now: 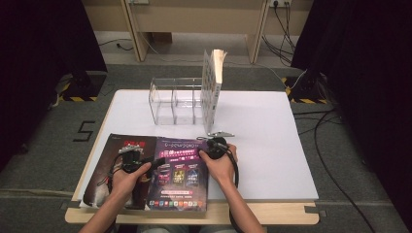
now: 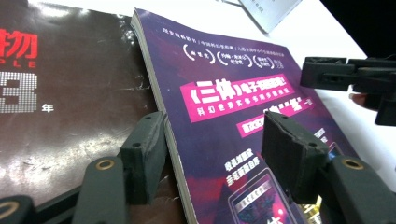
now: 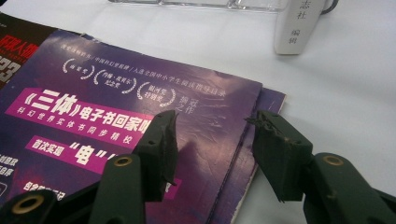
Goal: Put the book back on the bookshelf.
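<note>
A purple magazine lies at the table's front, overlapping a dark magazine with a red title on its left. My left gripper is open and straddles the purple magazine's left spine edge: one jaw rests over the dark magazine, the other over the purple cover. My right gripper is open at the purple magazine's far right edge, with one jaw over the cover and one beyond the edge above the white table. Neither pair of pads presses on anything. The left gripper view also catches the right gripper.
A clear acrylic rack stands at the table's back, with a thick book upright against its right side; its white spine is just beyond my right gripper. The white tabletop stretches to the right. Dark curtains and cables surround the table.
</note>
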A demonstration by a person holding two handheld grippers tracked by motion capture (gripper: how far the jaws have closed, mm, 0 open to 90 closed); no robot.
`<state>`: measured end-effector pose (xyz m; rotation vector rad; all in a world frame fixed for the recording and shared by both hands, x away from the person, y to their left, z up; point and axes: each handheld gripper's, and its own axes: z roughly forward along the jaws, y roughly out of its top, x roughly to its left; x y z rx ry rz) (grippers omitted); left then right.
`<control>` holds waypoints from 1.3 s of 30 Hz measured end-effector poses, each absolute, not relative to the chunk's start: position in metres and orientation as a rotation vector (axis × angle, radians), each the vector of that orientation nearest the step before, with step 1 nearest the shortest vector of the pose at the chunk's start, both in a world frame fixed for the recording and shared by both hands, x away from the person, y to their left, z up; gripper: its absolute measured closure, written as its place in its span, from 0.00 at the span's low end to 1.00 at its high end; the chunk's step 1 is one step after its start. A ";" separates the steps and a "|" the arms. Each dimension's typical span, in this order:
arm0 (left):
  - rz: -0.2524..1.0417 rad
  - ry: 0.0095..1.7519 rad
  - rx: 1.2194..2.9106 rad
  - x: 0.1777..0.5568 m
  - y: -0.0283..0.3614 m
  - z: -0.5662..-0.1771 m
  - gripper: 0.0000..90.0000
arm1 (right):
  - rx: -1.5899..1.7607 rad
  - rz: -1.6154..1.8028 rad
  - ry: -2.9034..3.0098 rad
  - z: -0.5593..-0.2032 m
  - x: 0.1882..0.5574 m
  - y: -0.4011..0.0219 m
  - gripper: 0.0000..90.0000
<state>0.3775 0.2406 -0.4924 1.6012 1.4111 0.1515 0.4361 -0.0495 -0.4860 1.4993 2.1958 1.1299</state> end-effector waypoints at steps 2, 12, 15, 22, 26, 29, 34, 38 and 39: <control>0.147 1.412 1.592 0.377 0.241 -0.491 0.45 | 1.500 1.131 2.197 -0.486 0.436 -0.049 0.55; 0.116 1.439 1.541 0.379 0.239 -0.490 0.49 | 1.504 1.142 2.184 -0.487 0.435 -0.049 0.54; 0.109 1.446 1.526 0.379 0.241 -0.490 0.52 | 1.496 1.137 2.181 -0.487 0.434 -0.048 0.54; 0.040 1.474 1.524 0.376 0.243 -0.501 0.54 | 1.491 1.136 2.180 -0.488 0.434 -0.048 0.54; 0.041 1.469 1.531 0.374 0.243 -0.499 0.54 | 1.490 1.138 2.181 -0.488 0.434 -0.048 0.54; 0.018 1.483 1.516 0.375 0.244 -0.500 0.53 | 1.509 1.173 2.170 -0.488 0.435 -0.053 0.60; 0.017 1.479 1.517 0.375 0.244 -0.500 0.52 | 1.531 1.207 2.097 -0.484 0.434 -0.065 0.92; 0.022 1.478 1.519 0.375 0.244 -0.500 0.52 | 1.557 1.183 2.092 -0.479 0.438 -0.071 0.99; 0.023 1.479 1.520 0.375 0.244 -0.500 0.52 | 1.558 1.176 2.102 -0.479 0.439 -0.072 0.99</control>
